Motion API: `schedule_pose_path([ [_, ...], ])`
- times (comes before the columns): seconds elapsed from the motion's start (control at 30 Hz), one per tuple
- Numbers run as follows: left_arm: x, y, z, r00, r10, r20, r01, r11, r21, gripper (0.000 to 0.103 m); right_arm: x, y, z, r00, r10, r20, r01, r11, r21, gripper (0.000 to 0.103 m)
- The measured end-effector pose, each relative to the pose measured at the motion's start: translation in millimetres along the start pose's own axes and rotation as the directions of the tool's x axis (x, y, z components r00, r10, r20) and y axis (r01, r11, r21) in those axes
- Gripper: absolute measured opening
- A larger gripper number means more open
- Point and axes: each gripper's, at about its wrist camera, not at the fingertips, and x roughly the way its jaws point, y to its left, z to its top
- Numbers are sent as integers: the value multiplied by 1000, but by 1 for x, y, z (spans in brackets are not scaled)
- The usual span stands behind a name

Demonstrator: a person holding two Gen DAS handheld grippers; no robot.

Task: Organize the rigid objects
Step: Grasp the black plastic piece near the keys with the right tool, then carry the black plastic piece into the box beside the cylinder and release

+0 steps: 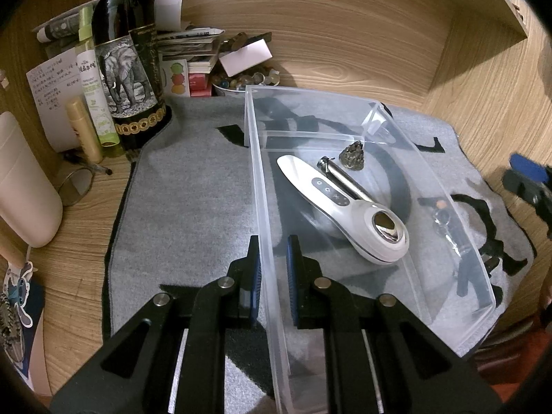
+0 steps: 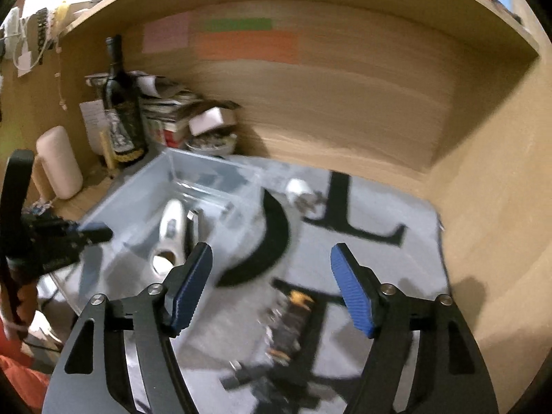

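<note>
A clear plastic bin [image 1: 257, 179] stands on a grey mat [image 1: 186, 207]. It holds a white handheld device [image 1: 345, 207], a metal tube [image 1: 341, 176] and a small dark cone-shaped piece [image 1: 352, 155]. My left gripper [image 1: 274, 269] straddles the bin's left wall, its jaws close against it. My right gripper [image 2: 272, 279] is open and empty above a dark tool [image 2: 289, 324] that lies on the mat right of the bin [image 2: 145, 200]. The same tool shows through the bin's right wall in the left wrist view [image 1: 455, 241]. A white plug [image 2: 298, 188] lies farther back.
A dark wine bottle [image 1: 127, 58], spray bottles [image 1: 91, 79], papers, a dish of marbles [image 1: 241, 79] and a cream container [image 1: 24, 186] crowd the back left. Wooden walls close the back and right. The right wrist view is motion-blurred.
</note>
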Motion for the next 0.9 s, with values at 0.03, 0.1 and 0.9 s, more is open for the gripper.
schedule_pose_path([
  [0.03, 0, 0, 0, 1000, 1, 0, -1, 1000, -1, 12, -2, -3, -4, 1000, -11, -6, 11, 1000, 7, 68],
  [0.1, 0, 1, 0, 1000, 1, -1, -1, 1000, 0, 12, -6, -9, -15, 999, -30, -22, 30, 999, 26, 69],
  [0.9, -1, -1, -2, 1000, 18, 1, -18, 1000, 17, 12, 21, -25, -104, 969, 67, -238, -2, 965, 264, 74],
])
